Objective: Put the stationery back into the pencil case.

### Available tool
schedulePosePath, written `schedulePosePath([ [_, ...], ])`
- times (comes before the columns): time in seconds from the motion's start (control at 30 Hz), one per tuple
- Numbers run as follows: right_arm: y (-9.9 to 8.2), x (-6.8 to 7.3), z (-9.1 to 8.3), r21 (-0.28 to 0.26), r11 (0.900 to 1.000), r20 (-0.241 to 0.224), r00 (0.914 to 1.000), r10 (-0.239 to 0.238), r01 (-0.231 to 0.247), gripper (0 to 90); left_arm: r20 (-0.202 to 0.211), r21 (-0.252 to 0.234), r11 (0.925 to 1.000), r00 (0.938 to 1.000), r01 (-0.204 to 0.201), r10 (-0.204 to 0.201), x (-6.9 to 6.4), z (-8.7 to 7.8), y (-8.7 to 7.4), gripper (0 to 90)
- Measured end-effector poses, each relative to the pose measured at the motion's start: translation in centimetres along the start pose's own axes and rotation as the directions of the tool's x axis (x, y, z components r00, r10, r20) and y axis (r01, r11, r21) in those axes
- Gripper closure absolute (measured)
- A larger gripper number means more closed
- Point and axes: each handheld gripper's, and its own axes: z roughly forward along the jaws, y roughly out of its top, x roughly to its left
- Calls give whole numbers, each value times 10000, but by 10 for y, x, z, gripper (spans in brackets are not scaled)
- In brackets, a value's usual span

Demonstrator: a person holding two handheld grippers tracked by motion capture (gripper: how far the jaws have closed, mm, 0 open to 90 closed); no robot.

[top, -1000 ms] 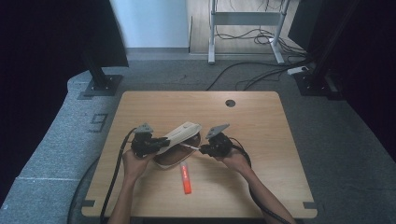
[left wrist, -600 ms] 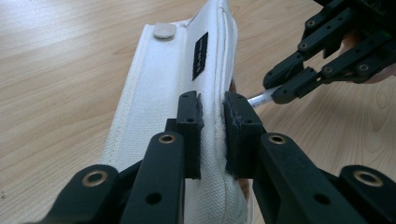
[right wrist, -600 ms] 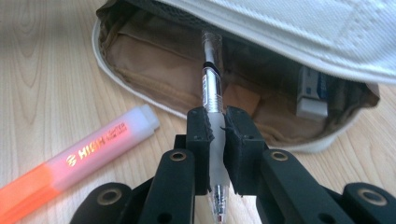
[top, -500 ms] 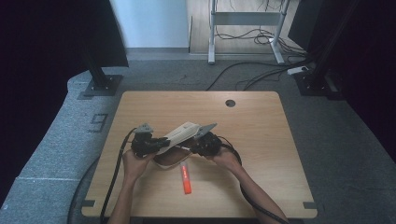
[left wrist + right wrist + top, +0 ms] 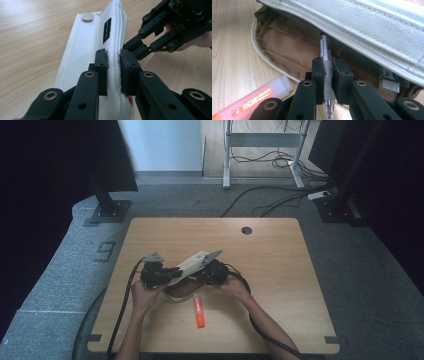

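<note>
Left tongs (image 5: 113,72) clamped on pouch flap (image 5: 87,50), right tongs (image 5: 329,75) level, gripping pen (image 5: 325,52).

Light wooden counter (image 5: 280,265), round cable hole (image 5: 246,230) near far edge. Grey carpet floor (image 5: 200,200) around it. Pale wall (image 5: 160,145) behind. Metal frame legs (image 5: 262,150) with loose cables (image 5: 260,202) at back. Dark stand base (image 5: 106,212) at left, dark equipment at right.

My pen's (image 5: 325,57) top end is hidden under the pouch (image 5: 372,22) flap. The highlighter (image 5: 254,101) runs off the picture's bottom corner. A small white box (image 5: 389,80) sits half covered inside; I cannot read its label.
</note>
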Motion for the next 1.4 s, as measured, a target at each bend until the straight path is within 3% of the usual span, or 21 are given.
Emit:
schedulePosePath([
  [0.43, 1, -12, 11, 464, 9989, 366, 9993, -55, 38, 768, 8, 70, 10000, 10000, -4, 4, 0, 1, 0, 772],
  [0.7, 3, -22, 13, 383, 9988, 765, 9967, 259, -289, 721, 52, 114, 9999, 10000, 10, -11, 0, 2, -1, 770],
  [0.87, 2, -28, 14, 298, 9982, 1038, 9934, 490, -523, 644, 29, 72, 10000, 10000, 45, -45, 1, 1, -1, 769],
  [1.13, -6, -36, 2, 286, 9954, 1384, 9866, 864, -911, 608, 8, 89, 10000, 10000, 21, -21, 0, 2, -1, 770],
  [1.4, -16, -39, -9, 153, 9932, 1387, 9840, 1122, -1154, 660, 8, 104, 9999, 10000, -5, 5, 0, 2, -1, 769],
])
